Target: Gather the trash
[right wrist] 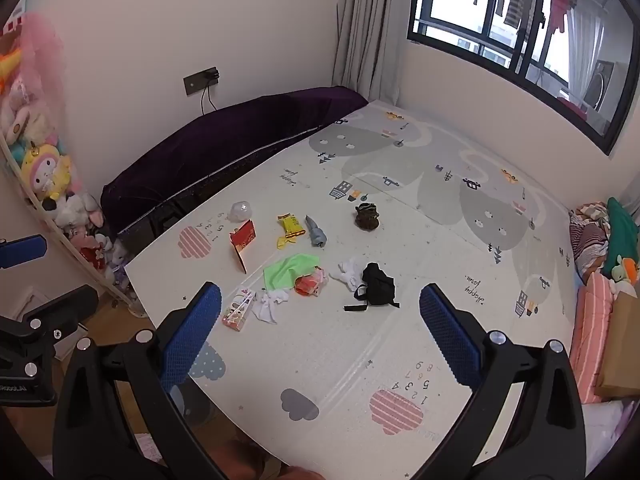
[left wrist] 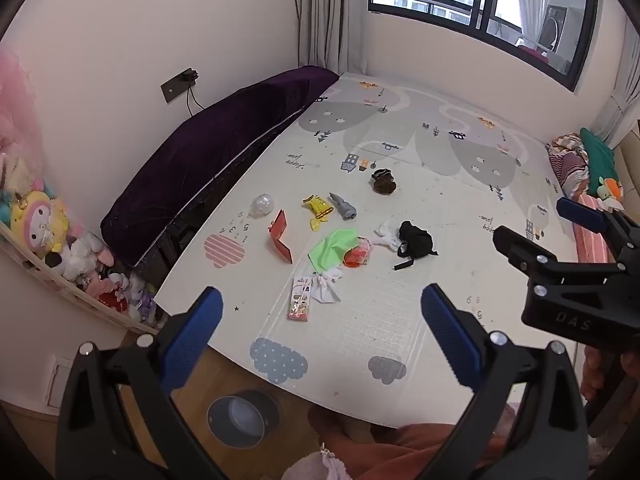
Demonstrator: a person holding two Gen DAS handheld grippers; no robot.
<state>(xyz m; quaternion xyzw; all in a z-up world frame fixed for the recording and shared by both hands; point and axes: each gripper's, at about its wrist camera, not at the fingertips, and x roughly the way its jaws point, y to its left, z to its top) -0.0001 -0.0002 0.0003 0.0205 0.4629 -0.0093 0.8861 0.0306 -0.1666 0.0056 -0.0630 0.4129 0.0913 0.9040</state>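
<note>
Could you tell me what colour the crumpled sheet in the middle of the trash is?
Bright green sheet; clearest from the left wrist.

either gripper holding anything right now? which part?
Nothing held. Left gripper and right gripper both stand wide open above the patterned play mat; the litter, like the black crumpled bag, lies untouched.

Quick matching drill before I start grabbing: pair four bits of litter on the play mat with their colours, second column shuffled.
Things:
1. folded card standing on edge
2. flat sheet beside the orange wrapper
3. strapped pouch
4. crinkled snack wrapper

Colours:
A. black
B. yellow
C. red
D. green

Pairs: 1-C, 2-D, 3-A, 4-B
</note>
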